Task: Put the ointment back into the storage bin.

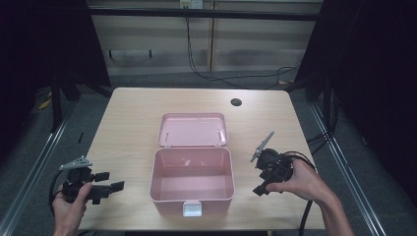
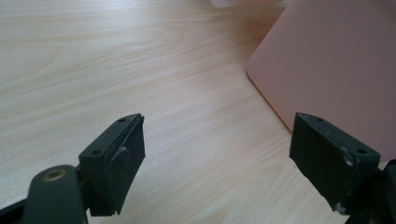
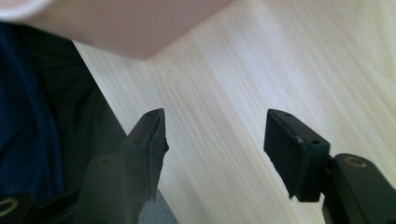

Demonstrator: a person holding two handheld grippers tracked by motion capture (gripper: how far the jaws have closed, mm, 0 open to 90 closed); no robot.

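Pink box (image 1: pixel 192 179) is seen from the high view at the table's (image 1: pixel 133 113) middle, lid (image 1: pixel 193 130) laid open behind it. The left gripper (image 1: pixel 114 186) is held just left of the box, the right gripper (image 1: pixel 259 189) near its right side; nothing is gripped. From the left gripper view, jaws are spread wide over bare wood, the box's wall (image 2: pixel 336 70) close ahead. From the right gripper view, jaws are likewise parted, the box's corner (image 3: pixel 126 23) above.
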